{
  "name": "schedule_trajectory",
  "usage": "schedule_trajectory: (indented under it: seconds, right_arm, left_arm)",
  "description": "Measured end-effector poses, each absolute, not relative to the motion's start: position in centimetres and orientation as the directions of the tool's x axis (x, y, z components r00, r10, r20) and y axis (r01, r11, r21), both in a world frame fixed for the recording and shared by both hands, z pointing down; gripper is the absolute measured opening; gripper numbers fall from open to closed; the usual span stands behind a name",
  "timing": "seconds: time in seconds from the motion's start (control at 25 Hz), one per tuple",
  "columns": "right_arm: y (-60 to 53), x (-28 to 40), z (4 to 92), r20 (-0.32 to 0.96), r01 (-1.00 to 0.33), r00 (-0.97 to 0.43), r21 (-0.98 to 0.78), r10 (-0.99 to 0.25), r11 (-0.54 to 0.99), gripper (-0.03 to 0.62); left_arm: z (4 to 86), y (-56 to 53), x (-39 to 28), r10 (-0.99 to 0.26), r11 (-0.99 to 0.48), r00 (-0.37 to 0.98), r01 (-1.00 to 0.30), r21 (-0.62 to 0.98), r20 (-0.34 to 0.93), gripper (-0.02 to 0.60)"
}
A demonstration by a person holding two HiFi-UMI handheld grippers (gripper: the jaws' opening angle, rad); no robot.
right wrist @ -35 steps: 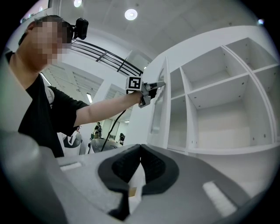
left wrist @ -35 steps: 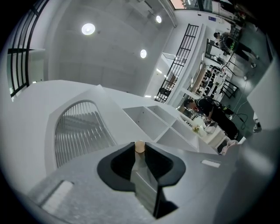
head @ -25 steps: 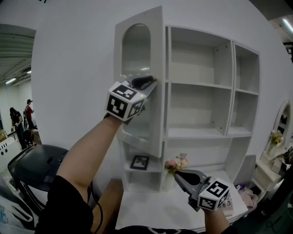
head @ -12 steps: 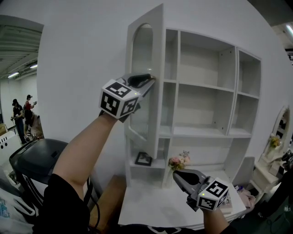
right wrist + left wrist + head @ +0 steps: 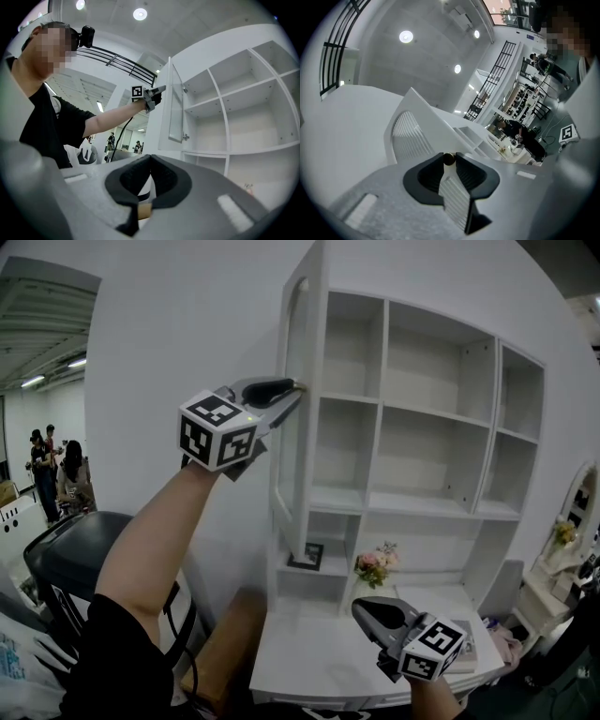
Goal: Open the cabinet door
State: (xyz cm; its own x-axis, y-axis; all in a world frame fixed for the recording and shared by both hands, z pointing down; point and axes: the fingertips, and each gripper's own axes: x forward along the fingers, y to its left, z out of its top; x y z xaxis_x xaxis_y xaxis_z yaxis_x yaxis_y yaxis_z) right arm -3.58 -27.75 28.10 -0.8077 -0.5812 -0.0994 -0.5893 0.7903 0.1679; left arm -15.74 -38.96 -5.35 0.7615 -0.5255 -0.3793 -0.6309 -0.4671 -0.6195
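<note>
We show the left gripper (image 5: 292, 388) clamped on the knob (image 5: 449, 159) of the cabinet door (image 5: 313, 334), which stands wide open; the right gripper (image 5: 364, 608) is clenched, empty. We judge the small knob may slip out if the pull turns sideways

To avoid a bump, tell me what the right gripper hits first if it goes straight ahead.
Probably the lower left part of the cabinet, just under the open door. The right gripper is shut and empty. Depth is hard to judge.

Cabinet door (image 5: 423, 112) matt white; pane (image 5: 407, 140) ribbed glass; knob (image 5: 449, 160) glossy brass.
</note>
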Motion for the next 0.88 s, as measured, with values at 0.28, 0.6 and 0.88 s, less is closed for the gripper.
schedule_trajectory:
  seconds: [0.28,0.6,0.88]
  right_arm:
    - [-27.9,-4.8,31.4,-0.037,-0.576,-0.817,0.093,-0.576,0.812,-0.005]
    - [-28.5,-6.4,33.2,-0.031,-0.533,-0.846,0.057,-0.532,0.844,-0.005]
    - [-28.4,-6.9,33.0,-0.027,-0.493,-0.870,0.047,-0.492,0.869,-0.005]
  left_arm:
    - [-5.4,-38.6,-19.5,-0.491,-0.531,0.771,-0.634,-0.562,-0.406,0.093]
    - [-5.6,-38.9,-23.7,-0.516,-0.562,0.741,-0.671,-0.484,-0.429,0.099]
    - [-5.5,-38.8,-26.0,-0.551,-0.531,0.700,-0.714,-0.456,-0.454,0.093]
